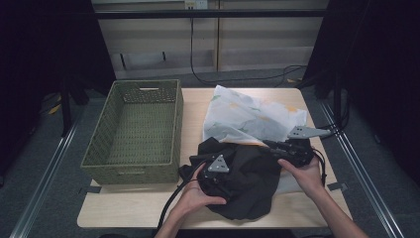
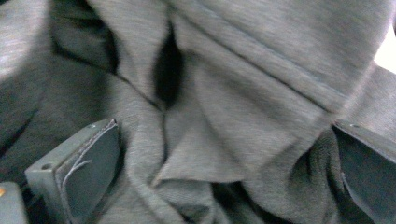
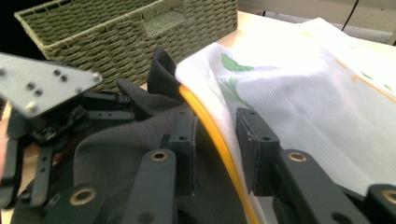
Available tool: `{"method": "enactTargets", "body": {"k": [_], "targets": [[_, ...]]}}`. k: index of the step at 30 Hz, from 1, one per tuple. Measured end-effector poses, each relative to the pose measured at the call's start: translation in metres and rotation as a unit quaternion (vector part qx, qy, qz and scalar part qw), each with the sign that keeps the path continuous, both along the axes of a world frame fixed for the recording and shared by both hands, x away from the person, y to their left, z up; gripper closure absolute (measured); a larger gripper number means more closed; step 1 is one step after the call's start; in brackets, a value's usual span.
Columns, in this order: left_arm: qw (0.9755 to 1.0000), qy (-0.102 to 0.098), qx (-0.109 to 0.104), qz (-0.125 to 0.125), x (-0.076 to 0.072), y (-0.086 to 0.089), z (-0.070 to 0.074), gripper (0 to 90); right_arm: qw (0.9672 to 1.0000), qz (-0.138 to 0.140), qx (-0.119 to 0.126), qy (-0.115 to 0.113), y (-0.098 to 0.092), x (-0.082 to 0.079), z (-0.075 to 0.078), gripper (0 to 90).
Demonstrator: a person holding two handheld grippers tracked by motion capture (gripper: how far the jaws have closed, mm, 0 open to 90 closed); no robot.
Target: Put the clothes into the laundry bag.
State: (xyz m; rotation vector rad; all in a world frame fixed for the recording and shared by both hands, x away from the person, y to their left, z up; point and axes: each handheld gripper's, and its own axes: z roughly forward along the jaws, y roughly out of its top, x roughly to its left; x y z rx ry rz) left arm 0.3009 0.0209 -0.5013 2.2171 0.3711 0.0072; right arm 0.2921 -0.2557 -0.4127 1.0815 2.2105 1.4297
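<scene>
Dim room with black drapes either side, pale wooden table (image 1: 148,208) at centre, cabinets behind. Olive woven basket (image 1: 133,131) set empty at the table's left half, judged the receptacle for the laundry. White leaf-print cloth with orange edge (image 1: 247,119) spread at the table's right half, partly under the dark grey garment (image 1: 247,183) heaped at the near edge; heap placed within easy reach of both hands, apparently for sorting or folding ahead of stowing. Left gripper (image 1: 212,179) resting on top of the heap, pointing into it; jaws spread wide, dark fabric (image 2: 224,116) bunched between the pads (image 2: 93,172) but not pinched. Right gripper (image 3: 215,154) at the heap's far right edge, where dark garment meets white cloth; jaws partly apart, orange hem (image 3: 210,130) running through the gap, touching neither pad as far as visible. Neither garment judged secured at present. No earlier frame for comparison.
</scene>
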Motion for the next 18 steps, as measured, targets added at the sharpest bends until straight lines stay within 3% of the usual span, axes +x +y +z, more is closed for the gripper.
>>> {"method": "enactTargets", "body": {"k": [4, 6, 9, 12, 13, 16, 17, 18], "targets": [[0.9996, 0.010, -0.017, -0.022, -0.005, 0.005, 0.006, 3.1, 0.9999, 0.008, -0.010, 0.001, 0.012, 0.006, -0.002, 83.4], [0.9989, 0.004, -0.004, -0.046, -0.010, 0.007, 0.011, 3.1, 0.9999, 0.010, -0.002, 0.002, 0.014, 0.008, -0.004, 87.7], [0.9981, -0.002, 0.018, -0.060, -0.018, 0.006, 0.011, 0.6, 0.9999, 0.011, -0.007, 0.010, 0.015, 0.009, -0.009, 87.8], [0.9972, -0.003, 0.045, -0.060, -0.022, 0.002, 0.001, 0.0, 0.9998, 0.011, -0.007, 0.013, 0.013, 0.008, -0.012, 87.7], [0.9977, -0.007, 0.035, -0.057, -0.023, 0.001, -0.003, 0.0, 0.9998, 0.011, -0.006, 0.014, 0.013, 0.008, -0.012, 87.6], [0.9960, -0.022, 0.055, -0.068, -0.024, 0.002, -0.006, 0.2, 0.9998, 0.012, -0.006, 0.014, 0.013, 0.008, -0.013, 87.3], [0.9966, -0.029, 0.043, -0.064, -0.025, 0.001, -0.008, 0.4, 0.9998, 0.012, -0.006, 0.015, 0.013, 0.008, -0.013, 87.3], [0.9969, -0.034, 0.050, -0.051, -0.026, 0.001, -0.006, 3.7, 0.9998, 0.013, -0.006, 0.015, 0.014, 0.008, -0.014, 87.4]]}}
